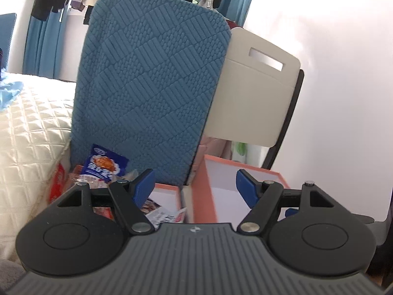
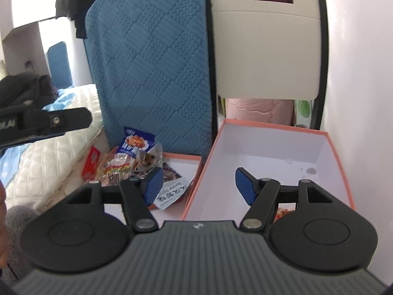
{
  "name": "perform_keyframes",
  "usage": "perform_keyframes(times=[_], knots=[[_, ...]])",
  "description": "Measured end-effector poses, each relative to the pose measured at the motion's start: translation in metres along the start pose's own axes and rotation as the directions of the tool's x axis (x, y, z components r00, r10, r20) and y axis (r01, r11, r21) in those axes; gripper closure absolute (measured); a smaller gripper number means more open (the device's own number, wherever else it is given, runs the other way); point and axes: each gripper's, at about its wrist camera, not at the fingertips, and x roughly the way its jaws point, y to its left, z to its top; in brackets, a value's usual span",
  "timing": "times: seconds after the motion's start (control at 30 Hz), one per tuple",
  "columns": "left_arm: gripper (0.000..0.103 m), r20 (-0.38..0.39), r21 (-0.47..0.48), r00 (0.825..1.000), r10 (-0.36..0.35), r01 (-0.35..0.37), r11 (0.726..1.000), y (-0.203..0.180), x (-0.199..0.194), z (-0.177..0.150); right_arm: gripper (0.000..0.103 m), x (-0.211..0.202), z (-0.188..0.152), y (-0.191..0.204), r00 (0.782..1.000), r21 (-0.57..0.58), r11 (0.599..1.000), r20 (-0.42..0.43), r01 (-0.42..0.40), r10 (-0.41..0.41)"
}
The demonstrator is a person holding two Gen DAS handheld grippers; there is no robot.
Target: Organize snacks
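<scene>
Two orange-rimmed white boxes stand side by side in front of two chair backs. The shallow left box (image 2: 181, 156) (image 1: 167, 186) holds a heap of snacks: a blue packet (image 2: 136, 143) (image 1: 105, 164), a red packet (image 2: 92, 163) (image 1: 57, 184), clear-wrapped sweets (image 2: 118, 167) and a white printed packet (image 2: 172, 193). The deeper right box (image 2: 270, 152) (image 1: 221, 191) is mostly bare; a red-orange packet (image 2: 285, 212) peeks out under my right gripper's finger. My right gripper (image 2: 200, 184) hovers open over the seam between the boxes, with nothing between its pads. My left gripper (image 1: 195, 186) is open too, and shows side-on (image 2: 83, 120) at the left.
A blue quilted chair back (image 1: 152, 86) (image 2: 152, 61) and a beige plastic chair back (image 1: 255, 93) (image 2: 267, 49) rise right behind the boxes. A cream quilted bed (image 1: 29, 135) (image 2: 61, 147) borders the left. A white wall closes the right side.
</scene>
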Motion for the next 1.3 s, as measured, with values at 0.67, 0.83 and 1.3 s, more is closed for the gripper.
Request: perform_keyframes(times=[0.67, 0.83, 1.3], knots=[[0.026, -0.119, 0.059, 0.991, 0.064, -0.057, 0.997, 0.046, 0.005, -0.051, 0.036, 0.026, -0.058, 0.046, 0.996, -0.031, 0.999, -0.085, -0.035, 0.033], [0.026, -0.136, 0.051, 0.988, 0.07, -0.064, 0.997, 0.057, 0.012, -0.055, 0.036, 0.03, -0.065, 0.052, 0.994, -0.023, 0.998, -0.102, -0.05, 0.047], [0.026, -0.206, -0.001, 0.975, 0.086, -0.088, 0.996, 0.08, 0.071, -0.046, 0.036, 0.063, -0.046, 0.061, 0.99, -0.003, 0.999, -0.133, -0.05, 0.049]])
